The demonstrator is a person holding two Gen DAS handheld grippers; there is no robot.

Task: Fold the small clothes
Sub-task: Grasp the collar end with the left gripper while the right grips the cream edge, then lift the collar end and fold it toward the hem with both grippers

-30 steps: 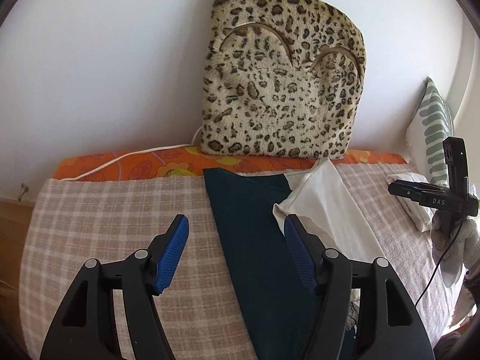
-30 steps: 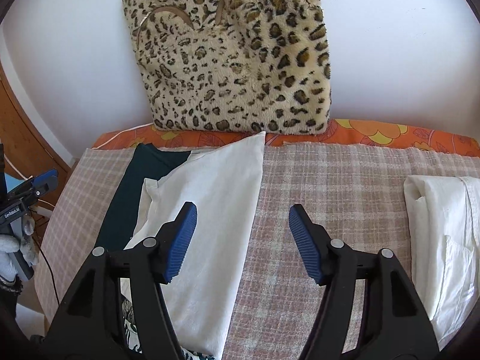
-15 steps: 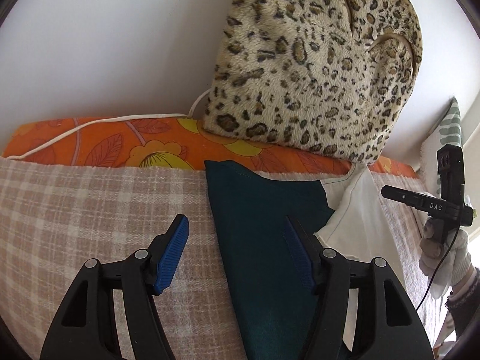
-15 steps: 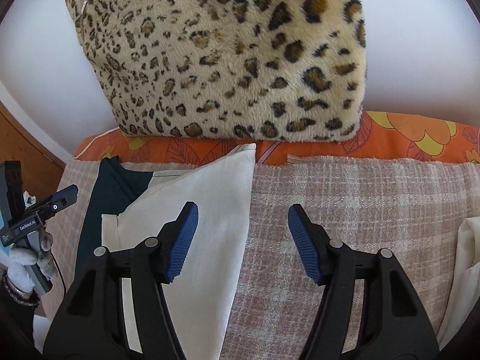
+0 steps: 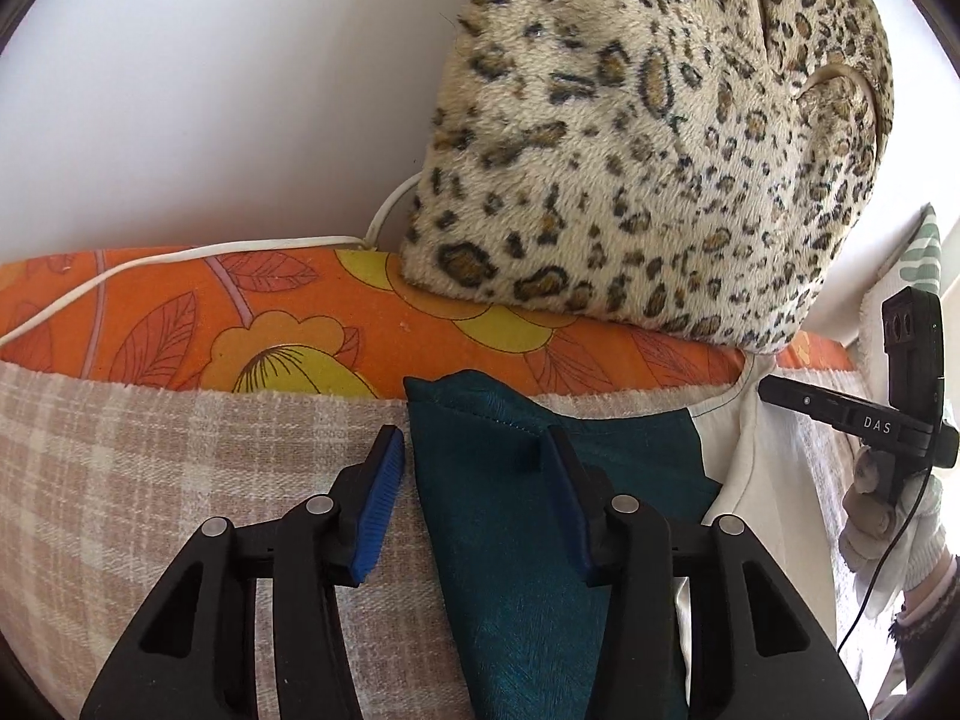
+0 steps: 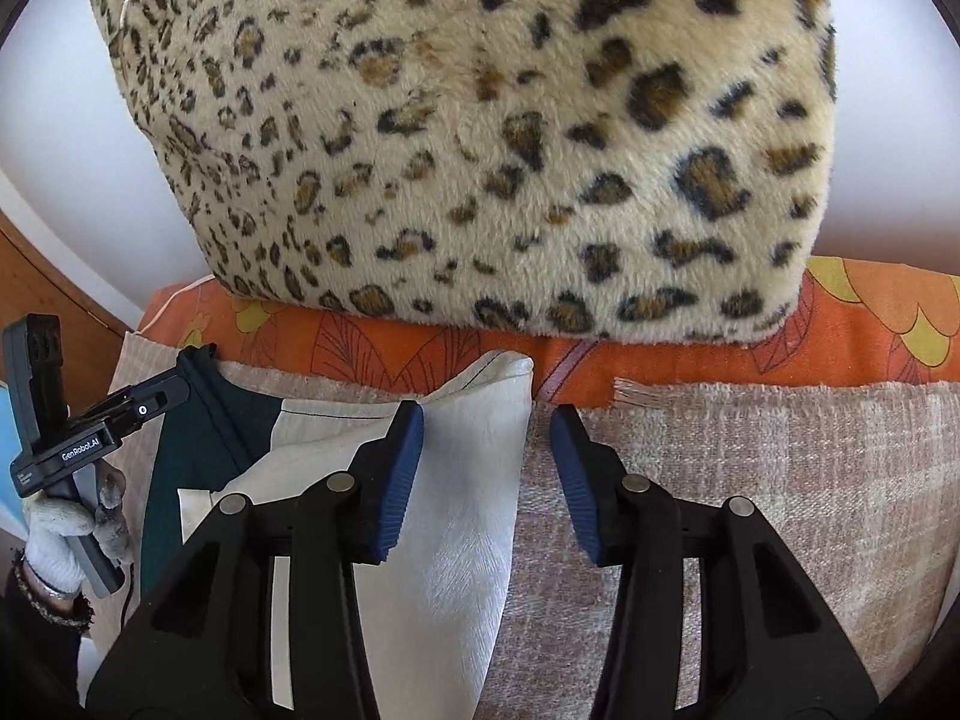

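Writing: "DAS" read on the right gripper's black body in the left wrist view; "GenRobot.AI" read on the left gripper's body in the right wrist view.
Left gripper (image 5: 474,450): jaws partly apart and closing; teal cloth corner lay between the blue pads (image 5: 378,498); left pad sat at the cloth's left edge, right pad over the cloth; could not tell if they pressed it yet.
Right gripper (image 6: 486,420): jaws partly apart and closing; white cloth corner lay between them; left pad over the cloth, right pad just off its right edge on the blanket; no pinch seen.
Teal cloth (image 5: 510,516): flat on the blanket, top corner at the blanket's far edge, partly under the white cloth on its right side.
White cloth (image 6: 456,516): flat on the blanket, top corner at the far edge, overlapping the teal cloth (image 6: 198,444).
Blanket (image 6: 780,480): pink-beige check, carried both cloths.
Sheet (image 5: 240,324): orange floral, showed past the blanket's far edge.
Cushion (image 6: 480,138): leopard print, leaned on the wall, stood on the sheet.
Cable (image 5: 198,252): white, ran along the sheet's far edge.
Hands: gloved hand (image 6: 66,528) held the left gripper; gloved hand (image 5: 882,516) held the right one.
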